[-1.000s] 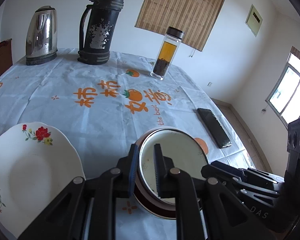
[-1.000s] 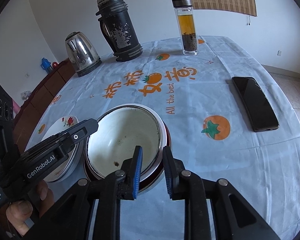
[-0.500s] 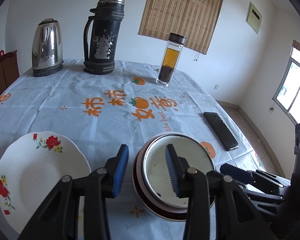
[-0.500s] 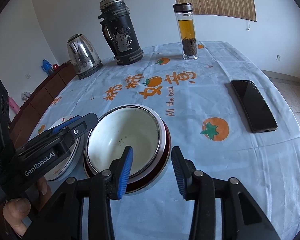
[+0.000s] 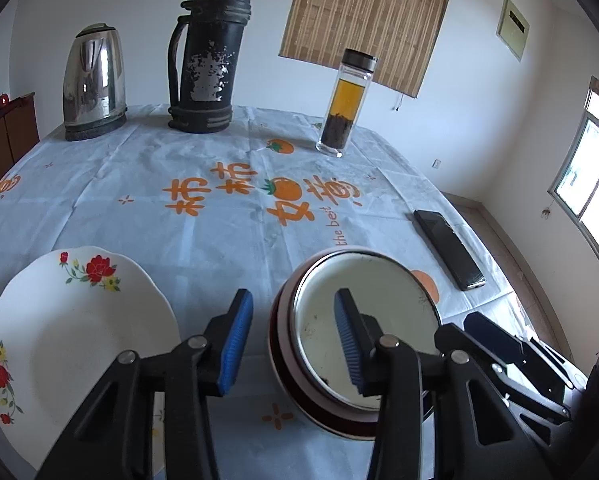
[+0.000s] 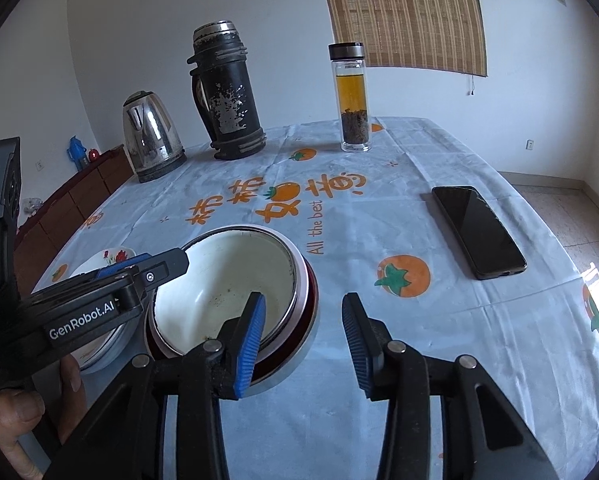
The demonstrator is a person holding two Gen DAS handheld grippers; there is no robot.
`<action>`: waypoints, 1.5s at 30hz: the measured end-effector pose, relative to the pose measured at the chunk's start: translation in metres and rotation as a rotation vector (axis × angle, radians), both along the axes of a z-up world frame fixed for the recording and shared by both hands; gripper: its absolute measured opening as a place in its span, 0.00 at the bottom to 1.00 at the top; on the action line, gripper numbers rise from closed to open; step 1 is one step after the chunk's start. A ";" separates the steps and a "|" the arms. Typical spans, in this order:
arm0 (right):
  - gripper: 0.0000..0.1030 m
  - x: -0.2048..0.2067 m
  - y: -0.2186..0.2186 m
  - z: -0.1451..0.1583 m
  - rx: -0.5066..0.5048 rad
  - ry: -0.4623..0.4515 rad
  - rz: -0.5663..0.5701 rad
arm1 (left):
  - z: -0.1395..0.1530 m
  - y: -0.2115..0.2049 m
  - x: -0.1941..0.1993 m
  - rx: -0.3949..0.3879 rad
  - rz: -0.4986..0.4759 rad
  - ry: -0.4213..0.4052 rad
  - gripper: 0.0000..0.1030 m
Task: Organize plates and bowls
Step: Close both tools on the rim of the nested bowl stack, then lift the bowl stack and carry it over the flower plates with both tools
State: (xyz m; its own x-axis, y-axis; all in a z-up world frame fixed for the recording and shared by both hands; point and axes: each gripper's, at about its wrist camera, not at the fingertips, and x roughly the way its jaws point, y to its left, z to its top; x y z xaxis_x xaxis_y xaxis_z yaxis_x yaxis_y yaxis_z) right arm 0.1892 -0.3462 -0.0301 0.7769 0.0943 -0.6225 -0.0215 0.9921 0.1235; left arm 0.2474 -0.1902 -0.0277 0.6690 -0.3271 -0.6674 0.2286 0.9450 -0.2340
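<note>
A white enamel bowl point(image 5: 379, 300) point(image 6: 227, 276) sits nested inside a dark red bowl point(image 5: 319, 412) point(image 6: 299, 340) on the tablecloth. My left gripper point(image 5: 293, 320) straddles the stack's left rim, one finger inside and one outside. Its jaws are opening and the pads are clear of the rim. My right gripper point(image 6: 304, 312) is open over the right rim, its left finger above the bowl's inside and nothing pressed. A white plate with red flowers point(image 5: 71, 328) lies left of the bowls. In the right wrist view the plate point(image 6: 111, 256) is mostly hidden behind the left gripper.
At the far end of the table stand a steel kettle point(image 5: 93, 84), a worn black thermos point(image 5: 207, 60) and a glass tea bottle point(image 5: 345, 104). A black phone point(image 6: 477, 232) lies at the right near the table edge. A hand point(image 6: 15, 420) holds the left gripper.
Both grippers were shut on the bowl stack's rim a second ago. Both have since opened and let go of it. The bowls have stayed in place on the table.
</note>
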 end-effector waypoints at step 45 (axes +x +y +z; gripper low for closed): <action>0.32 0.001 0.010 -0.012 0.029 0.051 -0.019 | -0.026 -0.004 0.003 0.018 -0.033 0.101 0.27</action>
